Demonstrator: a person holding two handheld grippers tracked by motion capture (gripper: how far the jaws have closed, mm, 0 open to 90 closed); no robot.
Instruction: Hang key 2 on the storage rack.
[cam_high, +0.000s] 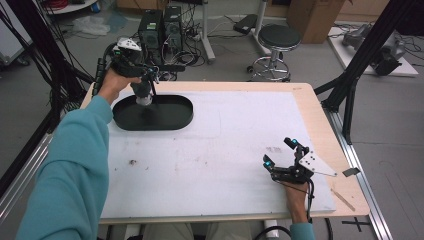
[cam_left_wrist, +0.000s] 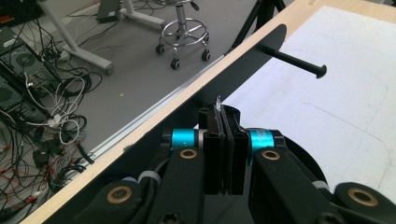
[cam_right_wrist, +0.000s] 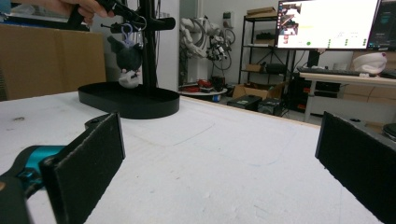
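Observation:
A black stand rises from an oval black tray (cam_high: 172, 120) at the table's far left, its post (cam_right_wrist: 148, 46) carrying a horizontal peg (cam_left_wrist: 294, 60). My left gripper (cam_high: 152, 75) is up at the peg, shut on the metal ring of a small black and white plush keychain (cam_high: 143, 93). The plush (cam_right_wrist: 126, 60) dangles beside the post, over the tray. A thin bit of metal sticks out between the closed pads of the left gripper (cam_left_wrist: 226, 121). My right gripper (cam_high: 279, 152) rests low at the table's near right, open, with nothing between its pads (cam_right_wrist: 88, 163).
The table has a white mat (cam_high: 225, 150) inside a wooden border. A stool (cam_high: 277, 47), computer towers (cam_high: 160, 27) and tangled cables stand beyond the far edge. Black frame struts (cam_high: 350, 85) rise at the right. A monitor (cam_right_wrist: 327, 23) sits on a desk far off.

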